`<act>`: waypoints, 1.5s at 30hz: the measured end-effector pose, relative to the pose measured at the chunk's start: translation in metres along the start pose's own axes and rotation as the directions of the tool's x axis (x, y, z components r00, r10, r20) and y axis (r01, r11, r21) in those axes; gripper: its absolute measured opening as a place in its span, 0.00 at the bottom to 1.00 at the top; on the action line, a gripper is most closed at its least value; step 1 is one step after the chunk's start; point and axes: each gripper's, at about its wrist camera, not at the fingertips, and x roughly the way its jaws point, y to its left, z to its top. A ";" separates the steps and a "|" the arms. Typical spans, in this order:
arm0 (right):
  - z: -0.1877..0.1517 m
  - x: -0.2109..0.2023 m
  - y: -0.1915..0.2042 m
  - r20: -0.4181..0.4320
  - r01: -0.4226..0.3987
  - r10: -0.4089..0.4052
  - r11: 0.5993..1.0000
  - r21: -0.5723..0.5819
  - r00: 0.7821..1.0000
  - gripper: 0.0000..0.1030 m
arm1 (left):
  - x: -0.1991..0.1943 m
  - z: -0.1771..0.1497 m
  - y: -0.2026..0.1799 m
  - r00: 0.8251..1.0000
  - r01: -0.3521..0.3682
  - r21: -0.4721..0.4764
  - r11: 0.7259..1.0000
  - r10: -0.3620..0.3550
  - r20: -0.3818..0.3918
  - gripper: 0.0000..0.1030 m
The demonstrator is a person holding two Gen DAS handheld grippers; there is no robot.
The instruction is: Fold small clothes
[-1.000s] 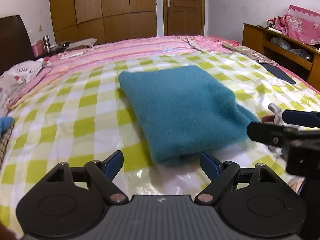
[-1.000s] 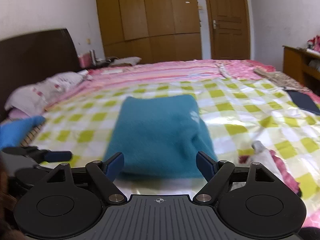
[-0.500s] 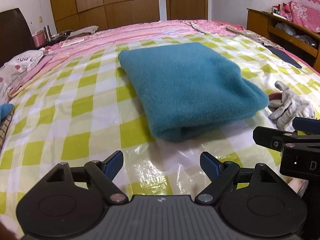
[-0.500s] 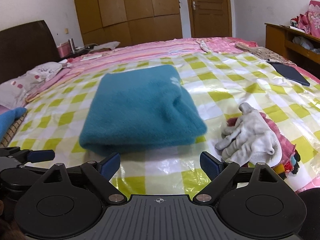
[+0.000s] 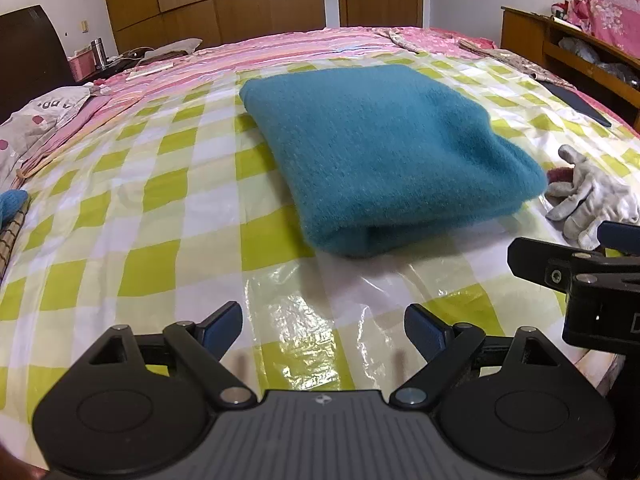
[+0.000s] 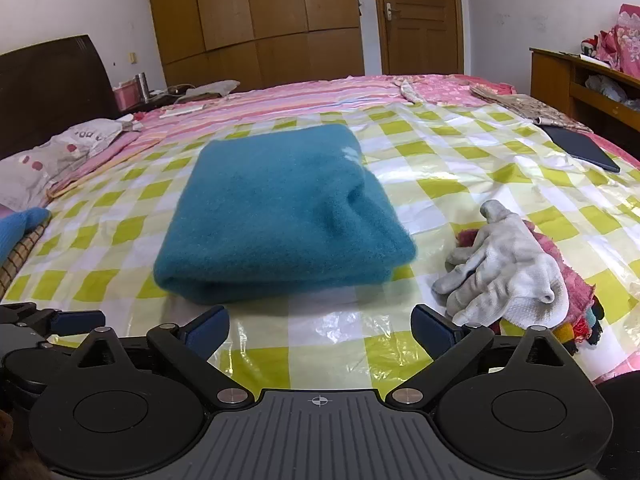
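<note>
A folded teal garment [image 5: 384, 152] is lying flat on the bed, resting on a clear plastic sheet over a yellow-green and white checked cloth [image 5: 132, 240], with its thick rounded fold edge facing both cameras. The left tool [image 5: 323, 322] is hovering above the checked cloth just short of that near edge, its 2 blue-tipped fingers [image 5: 224, 322] standing wide apart and gripping nothing. The right tool [image 6: 320, 326] is sitting likewise in front of the garment [image 6: 280, 216], spread wide with nothing between its fingers [image 6: 434, 328], and none of the tips is touching the fabric. In the left wrist view the right tool is showing at the right edge as a black bracket with a blue tip, close beside the left one; in the right wrist view the left tool [image 6: 60, 320] is peeking in at the lower left. A white work glove [image 6: 504, 268] is lying just to the right of the garment on top of a small heap of pink and multicoloured cloth [image 6: 568, 280], apart from the teal fabric. A dark flat tablet-like object [image 6: 580, 148] is lying farther right on the bed, and a pink striped sheet [image 6: 280, 100] is covering the far part of the mattress in front of wooden wardrobes [image 6: 260, 20].
</note>
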 end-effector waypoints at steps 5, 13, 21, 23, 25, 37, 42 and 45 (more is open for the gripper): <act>-0.001 0.004 0.001 -0.010 0.022 -0.022 1.000 -0.004 1.000 0.98 | 0.003 -0.003 -0.001 1.000 -0.007 0.008 1.000 0.007 -0.006 0.92; -0.006 0.010 0.000 -0.036 0.057 -0.057 0.998 -0.003 0.998 0.98 | 0.006 -0.005 -0.003 1.000 -0.028 0.019 0.999 0.028 -0.011 0.93; -0.008 0.012 -0.001 -0.044 0.042 -0.042 0.999 0.006 0.998 0.98 | 0.004 -0.006 -0.006 1.000 -0.025 0.031 0.999 0.024 0.004 0.96; -0.008 0.011 0.000 -0.043 0.041 -0.041 0.999 0.004 0.998 0.98 | 0.003 -0.006 -0.006 1.000 -0.028 0.031 0.999 0.028 0.008 0.97; -0.008 0.011 0.000 -0.037 0.042 -0.042 0.999 0.002 0.998 0.98 | 0.003 -0.006 -0.006 1.000 -0.028 0.028 0.999 0.027 0.009 0.97; -0.008 0.008 0.002 -0.021 0.052 -0.052 0.999 -0.010 0.998 0.98 | 0.003 -0.006 -0.005 1.000 -0.024 0.024 0.999 0.024 0.015 0.97; -0.009 0.008 0.002 -0.022 0.047 -0.047 0.999 -0.010 0.999 0.98 | 0.003 -0.007 -0.006 1.000 -0.024 0.026 0.999 0.024 0.016 0.97; -0.009 0.009 0.001 -0.023 0.044 -0.044 0.999 -0.009 0.999 0.98 | 0.002 -0.007 -0.006 1.000 -0.024 0.028 0.999 0.023 0.017 0.97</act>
